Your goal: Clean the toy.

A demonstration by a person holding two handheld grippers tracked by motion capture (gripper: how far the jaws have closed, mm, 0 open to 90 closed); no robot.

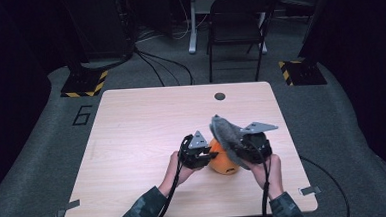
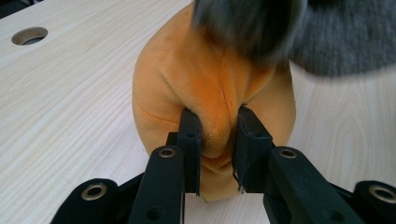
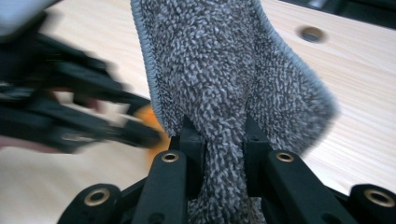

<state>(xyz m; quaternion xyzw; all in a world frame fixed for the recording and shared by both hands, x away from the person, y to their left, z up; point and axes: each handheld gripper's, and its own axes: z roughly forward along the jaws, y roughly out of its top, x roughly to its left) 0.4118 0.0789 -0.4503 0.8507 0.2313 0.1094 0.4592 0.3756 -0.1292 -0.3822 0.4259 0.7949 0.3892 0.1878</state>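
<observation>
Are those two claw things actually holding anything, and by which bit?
Yes. The left gripper pinches a fold of the orange plush low on its near side. The right gripper clamps the grey cloth by a bunched lower part.

Fixed high view: above the near edge of the table (image 1: 132, 126), facing forward and down, floor and a folding chair (image 1: 236, 21) in the upper frame. Left gripper view: very close, low over the tabletop, along two black jaws rising from the bottom edge toward an orange plush thing (image 2: 210, 93) at frame centre. Right gripper view: equally close, facing a grey cloth (image 3: 224, 74). Shared by all three: the table's round hole (image 1: 220, 96), upper left in the left gripper view, upper right in the right gripper view.
</observation>
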